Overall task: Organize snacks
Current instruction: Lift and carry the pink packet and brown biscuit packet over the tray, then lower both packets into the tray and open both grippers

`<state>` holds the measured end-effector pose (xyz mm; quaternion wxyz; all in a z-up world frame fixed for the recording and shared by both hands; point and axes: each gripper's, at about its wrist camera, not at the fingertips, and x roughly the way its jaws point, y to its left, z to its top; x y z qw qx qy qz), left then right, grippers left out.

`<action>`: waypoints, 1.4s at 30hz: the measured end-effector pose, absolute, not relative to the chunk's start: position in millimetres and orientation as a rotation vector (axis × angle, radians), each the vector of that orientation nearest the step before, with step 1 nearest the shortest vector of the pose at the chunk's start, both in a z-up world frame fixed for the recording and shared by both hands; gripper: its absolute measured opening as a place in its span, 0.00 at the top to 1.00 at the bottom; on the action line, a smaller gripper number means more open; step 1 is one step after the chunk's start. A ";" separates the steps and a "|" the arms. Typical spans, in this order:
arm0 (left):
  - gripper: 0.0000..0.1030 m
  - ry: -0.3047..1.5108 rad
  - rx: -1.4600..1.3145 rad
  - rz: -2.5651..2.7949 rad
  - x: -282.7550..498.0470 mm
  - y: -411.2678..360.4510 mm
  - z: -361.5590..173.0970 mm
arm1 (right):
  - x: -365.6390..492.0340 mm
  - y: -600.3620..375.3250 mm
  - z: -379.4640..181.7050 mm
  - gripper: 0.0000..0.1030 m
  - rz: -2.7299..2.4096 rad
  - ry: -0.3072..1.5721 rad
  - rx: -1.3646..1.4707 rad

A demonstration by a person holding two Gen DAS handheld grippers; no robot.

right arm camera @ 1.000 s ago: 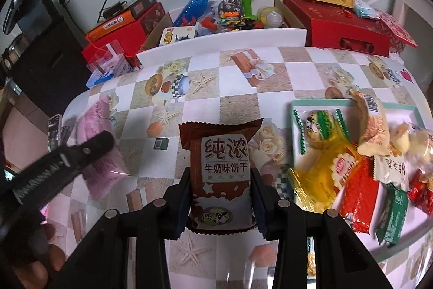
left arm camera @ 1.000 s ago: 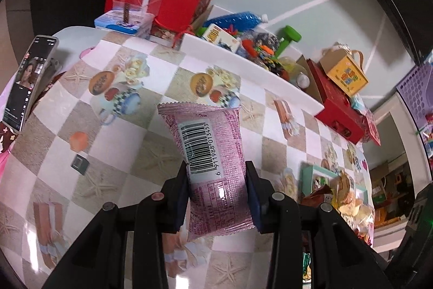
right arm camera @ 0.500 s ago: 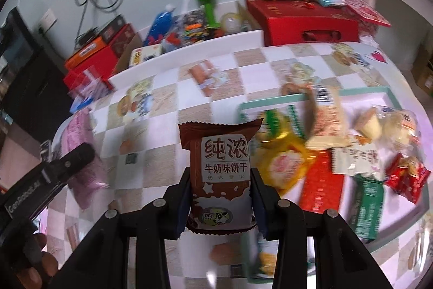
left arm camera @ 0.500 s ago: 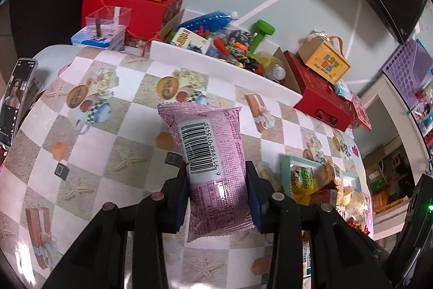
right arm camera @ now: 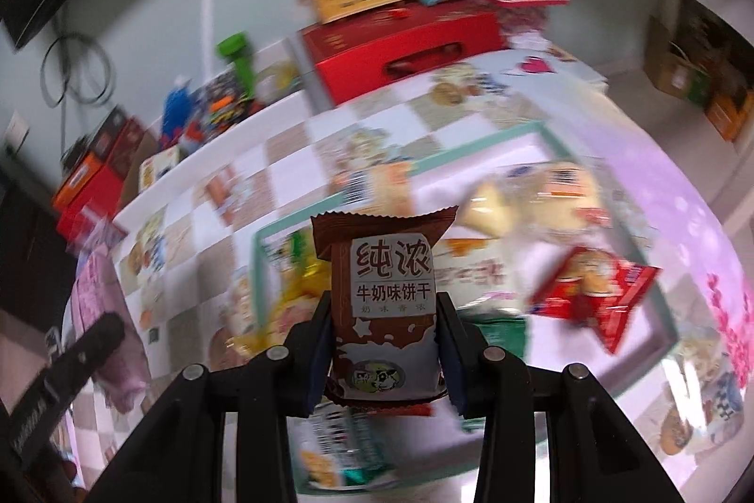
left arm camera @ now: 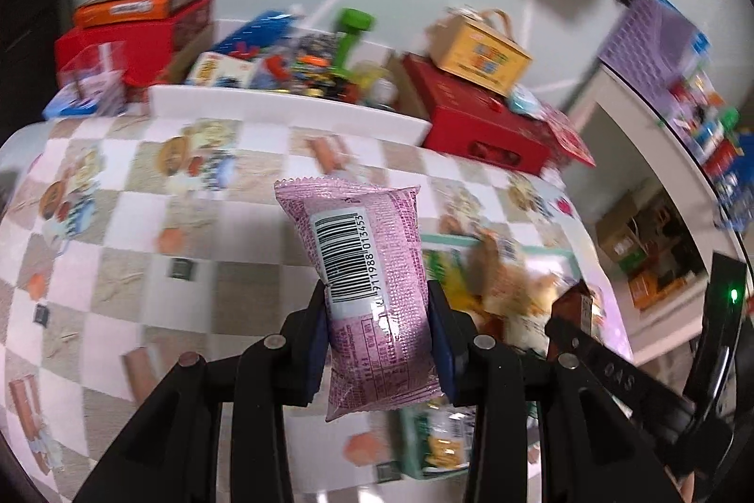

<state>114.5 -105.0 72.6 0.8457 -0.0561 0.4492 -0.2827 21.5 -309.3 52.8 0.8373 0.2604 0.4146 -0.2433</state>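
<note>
Above checkered tablecloth [left arm camera: 118, 220], left tongs [left arm camera: 377, 338] clamp pink packet [left arm camera: 363, 281] (barcode showing), right tongs [right arm camera: 384, 342] clamp brown "纯浓" biscuit packet [right arm camera: 386, 300]

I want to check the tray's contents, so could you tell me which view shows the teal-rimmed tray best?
The right wrist view: the teal-rimmed tray fills the middle, most of its rim visible, though blurred. In the left wrist view the pink snack packet hides much of the tray.

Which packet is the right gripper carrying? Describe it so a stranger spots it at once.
Find the teal-rimmed tray of snacks on the checked tablecloth. Above it, the right gripper clamps one upright packet: the brown biscuit packet, alone in having white Chinese lettering and a cartoon cow.
</note>
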 end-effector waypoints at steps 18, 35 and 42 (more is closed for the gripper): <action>0.62 1.022 0.076 -0.836 61.6 -211.5 44.0 | -25.2 -367.9 48.5 0.59 -0.631 0.842 0.659; 0.61 1.056 0.148 -0.795 64.8 -226.4 17.6 | 1.8 -360.9 25.7 0.58 -0.550 0.923 0.643; 0.61 1.064 0.169 -0.792 64.6 -231.0 11.6 | 9.9 -359.2 17.0 0.58 -0.533 0.953 0.635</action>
